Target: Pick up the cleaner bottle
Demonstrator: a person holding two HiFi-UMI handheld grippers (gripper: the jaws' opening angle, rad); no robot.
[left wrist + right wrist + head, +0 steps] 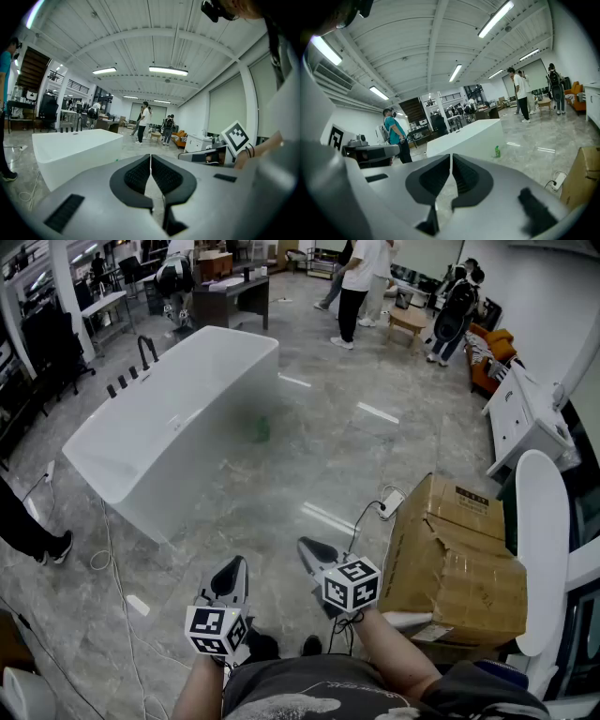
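**Head view.** The left claw (231, 570) and the right claw (312, 547) are held side by side, low over a grey stone floor (309, 465). Each carries a marker cube and tips slightly downward.

**Left gripper view.** The 2 jaws of the left claw (150, 161) meet along their ribbed black pads. Nothing lies between them, so this claw is closed and empty.

**Right gripper view.** The 2 jaws of the right claw (451, 164) are also pressed together, on nothing.

**Task object.** The cleaner bottle (262, 429) is small and green. It stands on the floor well ahead of both claws, roughly in line with the gap between them. In the right gripper view the cleaner bottle (497, 151) appears upright, beyond the jaw tips and a little to their right. It is just beside the near wall of a white bathtub (141, 460), which lies ahead and to the left of the left claw.

**Surroundings.** A dented cardboard box (459, 559) sits close to the right of the right claw. A white power strip (392, 502) with its cable lies ahead and to the right of that claw, near the box. A person in a teal shirt (396, 133) stands beyond the bathtub, to the left of the right claw's line of sight. Several more people stand far ahead of both claws at the back of the hall.
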